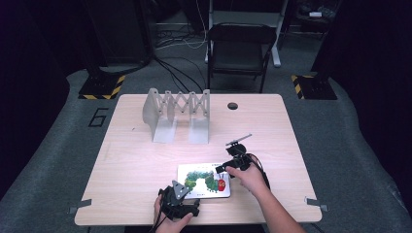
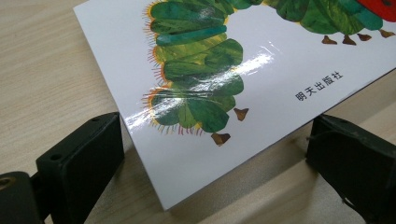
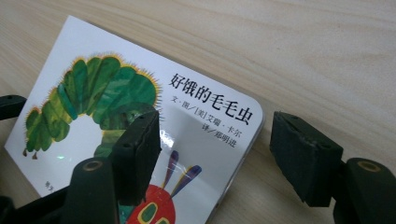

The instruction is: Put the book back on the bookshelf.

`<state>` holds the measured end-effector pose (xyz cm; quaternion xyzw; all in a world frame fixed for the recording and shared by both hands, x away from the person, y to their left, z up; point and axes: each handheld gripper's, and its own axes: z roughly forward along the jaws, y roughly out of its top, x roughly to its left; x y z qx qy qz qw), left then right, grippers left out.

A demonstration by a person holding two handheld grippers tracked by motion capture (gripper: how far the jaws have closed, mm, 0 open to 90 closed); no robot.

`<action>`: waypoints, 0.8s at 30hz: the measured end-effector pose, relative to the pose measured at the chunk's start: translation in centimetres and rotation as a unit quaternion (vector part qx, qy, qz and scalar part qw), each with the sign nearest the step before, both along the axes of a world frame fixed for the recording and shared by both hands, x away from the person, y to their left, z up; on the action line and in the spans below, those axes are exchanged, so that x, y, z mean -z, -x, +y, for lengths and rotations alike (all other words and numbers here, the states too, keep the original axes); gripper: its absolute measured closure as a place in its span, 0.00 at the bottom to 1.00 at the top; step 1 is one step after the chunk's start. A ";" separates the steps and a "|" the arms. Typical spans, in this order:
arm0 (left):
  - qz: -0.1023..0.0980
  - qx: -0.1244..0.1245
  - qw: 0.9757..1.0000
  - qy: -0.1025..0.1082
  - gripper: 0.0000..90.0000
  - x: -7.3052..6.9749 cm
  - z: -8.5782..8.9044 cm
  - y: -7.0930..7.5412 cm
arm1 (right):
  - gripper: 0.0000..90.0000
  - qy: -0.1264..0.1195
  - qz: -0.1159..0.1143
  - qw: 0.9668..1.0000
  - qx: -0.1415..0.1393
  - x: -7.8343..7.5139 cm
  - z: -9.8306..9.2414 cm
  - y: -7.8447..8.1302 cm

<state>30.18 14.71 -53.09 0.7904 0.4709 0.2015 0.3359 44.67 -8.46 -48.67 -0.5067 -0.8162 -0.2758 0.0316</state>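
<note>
- The caterpillar board book lay flat, cover up, on the near part of the tabletop, between the two grippers and well apart from the grey expanding file rack farther back.
- It looked light but stiff, judging by its thick edge and rounded corner; the glossy cover threw back glare, so it would likely be slippery under rubber pads.
- The best hold seemed to be across an edge or corner, pinching the thickness, since the flat face offered nothing to grip.
- The left gripper sat at the near-left corner, its fingers spread wide to either side of that corner, not pressing it.
- The right gripper hovered at the far-right corner, fingers wide: one above the cover, one out past the edge over bare wood, pinching nothing.
- The book's long axis ran left to right across the tabletop; the caterpillar's red head pointed right, and the title read upright from the person's side.
</note>
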 end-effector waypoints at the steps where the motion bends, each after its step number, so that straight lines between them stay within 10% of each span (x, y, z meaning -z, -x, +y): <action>1: 0.000 0.000 1.000 0.000 0.04 0.0 0.0 0.0 | 0.37 0.002 0.004 1.000 0.002 0.1 0.0 -0.1; 24: -0.006 -0.002 1.000 0.004 0.05 0.1 0.2 0.1 | 0.16 0.010 0.016 1.000 -0.008 0.9 1.9 -0.4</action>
